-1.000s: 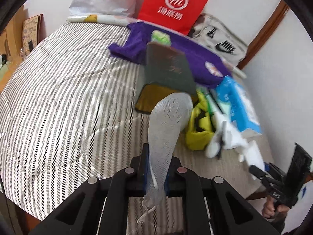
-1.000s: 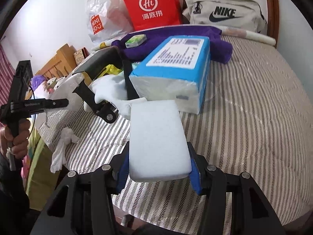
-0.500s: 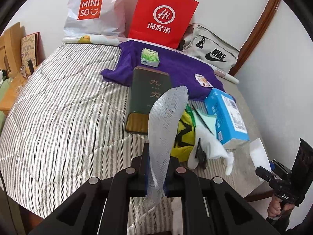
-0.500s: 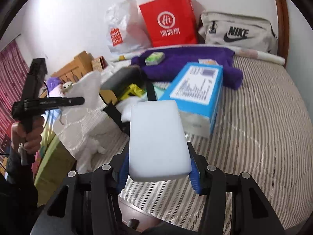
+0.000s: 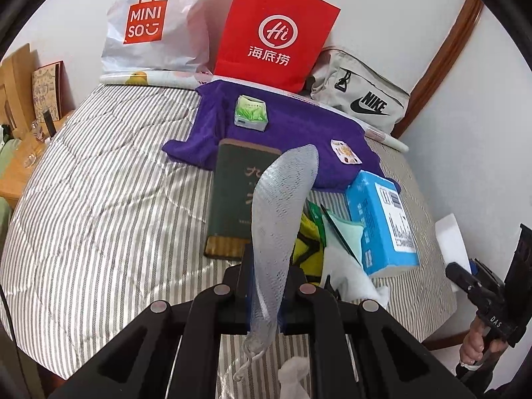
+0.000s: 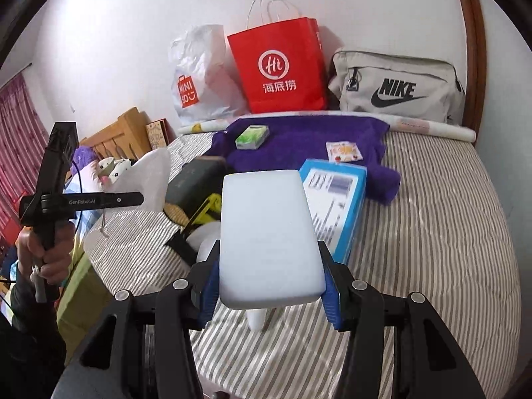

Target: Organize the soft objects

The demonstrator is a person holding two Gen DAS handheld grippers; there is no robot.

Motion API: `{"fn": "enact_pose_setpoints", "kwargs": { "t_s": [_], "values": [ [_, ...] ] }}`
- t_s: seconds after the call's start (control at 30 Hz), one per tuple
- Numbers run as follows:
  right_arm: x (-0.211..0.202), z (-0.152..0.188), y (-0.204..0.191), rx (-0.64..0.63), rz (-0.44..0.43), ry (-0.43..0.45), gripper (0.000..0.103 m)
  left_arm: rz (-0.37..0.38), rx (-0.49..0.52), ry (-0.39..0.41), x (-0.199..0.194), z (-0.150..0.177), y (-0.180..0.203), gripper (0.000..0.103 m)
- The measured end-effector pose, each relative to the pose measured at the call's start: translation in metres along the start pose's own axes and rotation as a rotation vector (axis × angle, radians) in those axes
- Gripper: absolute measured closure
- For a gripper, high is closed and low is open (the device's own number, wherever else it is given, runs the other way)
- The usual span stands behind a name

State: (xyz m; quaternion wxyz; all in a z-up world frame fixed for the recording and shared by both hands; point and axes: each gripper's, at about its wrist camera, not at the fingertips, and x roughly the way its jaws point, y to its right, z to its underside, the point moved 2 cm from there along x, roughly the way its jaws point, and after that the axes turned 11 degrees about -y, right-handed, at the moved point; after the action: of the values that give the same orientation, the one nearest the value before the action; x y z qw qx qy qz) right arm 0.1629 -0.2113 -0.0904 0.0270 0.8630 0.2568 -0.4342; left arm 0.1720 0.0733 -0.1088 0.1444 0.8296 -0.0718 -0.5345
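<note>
Both grippers rising, bed shrinking in frame. Left gripper [image 5: 264, 294] pinching white mesh sleeve [image 5: 282, 219]; right gripper [image 6: 269, 287] clamping white rectangular foam sponge [image 6: 267, 236]. Right view alone showing wooden headboard [image 6: 123, 133] mid-left; striped bedspread [image 5: 99, 206] lying bare lower left.

Bare striped bedspread [image 5: 99, 206] leftward

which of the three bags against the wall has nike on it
The grey Nike bag, lying low at the right end. The red Haidilao paper bag and the white Miniso plastic bag stand upright beside it.

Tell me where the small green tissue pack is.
The green tissue pack lies on the purple towel near the head of the bed, in front of the red paper bag; both wrist views show it, left of the towel's centre.
</note>
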Motion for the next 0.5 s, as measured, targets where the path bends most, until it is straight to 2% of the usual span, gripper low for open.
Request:
{"fn": "enact_pose_setpoints", "kwargs": {
  "t_s": [0.5],
  "values": [
    [0.009,-0.062,0.013,-0.011,0.063,0.034,0.052,0.055,-0.061,-0.011,0.013,-0.059,-0.008,0.093]
  ]
}}
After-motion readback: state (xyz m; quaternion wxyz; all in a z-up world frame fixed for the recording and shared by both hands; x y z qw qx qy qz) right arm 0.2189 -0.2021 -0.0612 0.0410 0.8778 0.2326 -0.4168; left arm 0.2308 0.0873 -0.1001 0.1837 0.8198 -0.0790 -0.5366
